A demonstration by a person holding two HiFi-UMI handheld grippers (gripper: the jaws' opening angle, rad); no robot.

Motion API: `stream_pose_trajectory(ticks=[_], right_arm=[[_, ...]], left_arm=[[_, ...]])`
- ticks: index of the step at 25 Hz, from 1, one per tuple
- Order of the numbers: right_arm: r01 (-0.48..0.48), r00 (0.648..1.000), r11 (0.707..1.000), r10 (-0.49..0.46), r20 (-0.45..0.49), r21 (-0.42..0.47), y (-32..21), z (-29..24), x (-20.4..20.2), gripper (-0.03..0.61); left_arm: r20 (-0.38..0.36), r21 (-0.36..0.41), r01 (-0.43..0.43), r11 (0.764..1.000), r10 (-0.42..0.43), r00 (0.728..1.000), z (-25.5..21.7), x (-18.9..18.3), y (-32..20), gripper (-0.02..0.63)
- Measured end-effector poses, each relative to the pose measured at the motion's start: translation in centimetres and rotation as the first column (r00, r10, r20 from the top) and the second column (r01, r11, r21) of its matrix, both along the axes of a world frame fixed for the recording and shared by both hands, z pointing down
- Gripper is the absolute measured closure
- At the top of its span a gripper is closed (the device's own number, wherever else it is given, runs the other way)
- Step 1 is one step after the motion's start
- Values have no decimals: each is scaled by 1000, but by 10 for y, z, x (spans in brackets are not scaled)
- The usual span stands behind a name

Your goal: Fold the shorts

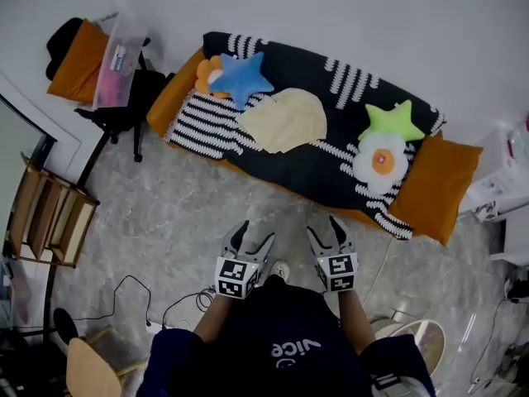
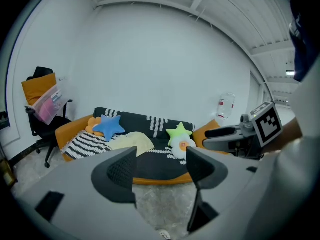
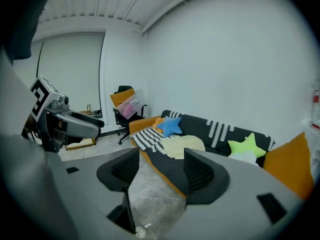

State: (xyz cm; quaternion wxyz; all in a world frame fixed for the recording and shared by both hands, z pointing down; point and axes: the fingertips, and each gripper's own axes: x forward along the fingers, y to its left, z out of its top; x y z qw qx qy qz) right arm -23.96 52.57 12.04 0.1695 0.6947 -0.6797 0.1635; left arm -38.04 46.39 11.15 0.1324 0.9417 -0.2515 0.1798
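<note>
Head view: left tongs (image 1: 253, 234) and right tongs (image 1: 324, 228) hang open, empty, over the floor (image 1: 182, 213); pale shorts (image 1: 285, 121) lie on the sofa (image 1: 438, 188) beyond. Left gripper view alone shows a white bottle (image 2: 226, 105). Right gripper view frames the shorts between parted jaws.

Shorts (image 1: 283, 120) on sofa (image 1: 322, 170); chair (image 1: 124, 107) left of sofa.

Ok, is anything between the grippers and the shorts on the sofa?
Nothing visible does: only bare floor lies between the left gripper, the right gripper and the pale yellow shorts on the sofa. The blue star cushion lies beside them.
</note>
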Motion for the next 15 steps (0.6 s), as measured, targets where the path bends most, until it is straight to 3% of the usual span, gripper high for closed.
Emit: stream_pose_trajectory(ticks=[15], right_arm=[[-96, 995, 995, 97, 35, -27, -12, 14, 52, 336]], left_arm=[[44, -66, -81, 995, 84, 996, 22, 59, -24, 334]])
